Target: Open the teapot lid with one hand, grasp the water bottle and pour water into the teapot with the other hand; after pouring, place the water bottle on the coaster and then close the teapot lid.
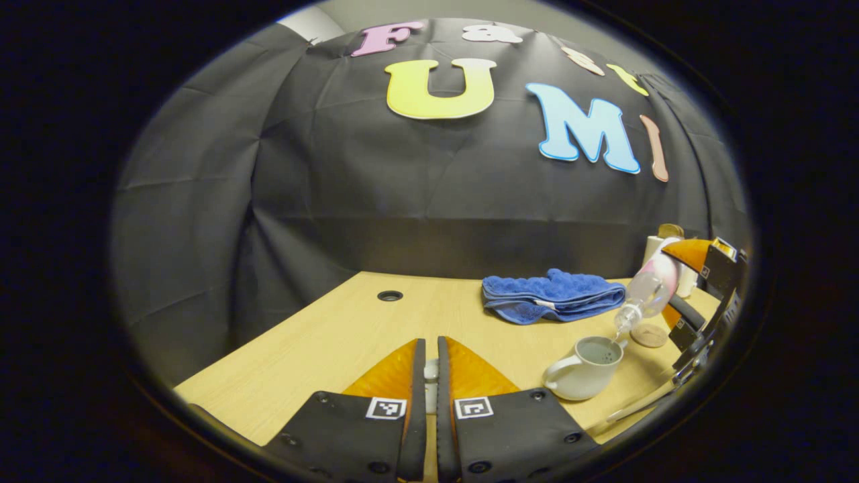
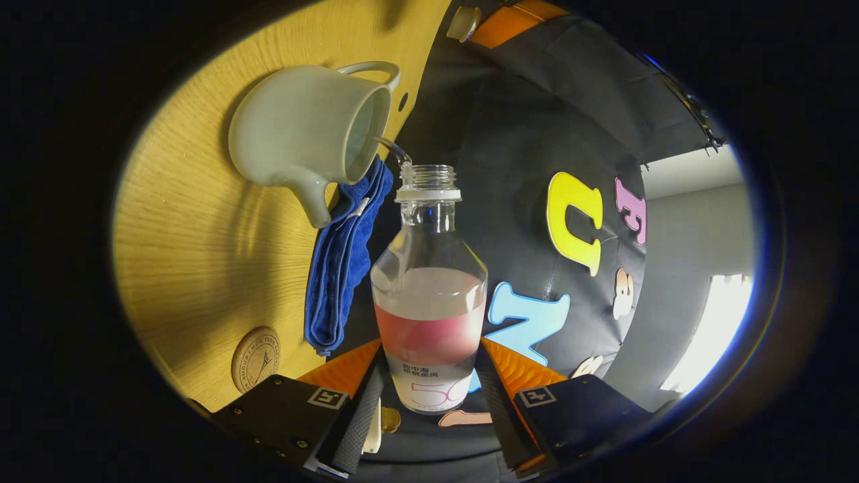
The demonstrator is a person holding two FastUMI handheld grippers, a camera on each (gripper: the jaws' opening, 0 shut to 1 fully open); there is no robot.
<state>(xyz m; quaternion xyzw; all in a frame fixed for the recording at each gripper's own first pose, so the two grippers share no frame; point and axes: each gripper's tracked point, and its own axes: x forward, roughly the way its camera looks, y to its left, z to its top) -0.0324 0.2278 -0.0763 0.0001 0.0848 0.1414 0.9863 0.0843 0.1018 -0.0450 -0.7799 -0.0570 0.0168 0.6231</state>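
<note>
Right tool [image 2: 429,396] clamps tilted water bottle [image 2: 429,295] over open teapot [image 1: 585,367]; left tool [image 1: 431,376] nearly closed on lid [image 1: 431,370].

There is one teapot [image 1: 585,367] on the tabletop [image 1: 322,335], one water bottle [image 2: 429,295], one round coaster [image 2: 256,359] and one folded blue towel [image 1: 550,295]. One small white lid [image 1: 431,370] sits between the fingers of the left gripper [image 1: 430,376]. There are two grippers in all; the right gripper [image 2: 429,396] is the other. One dark round hole [image 1: 390,295] marks the tabletop.
</note>
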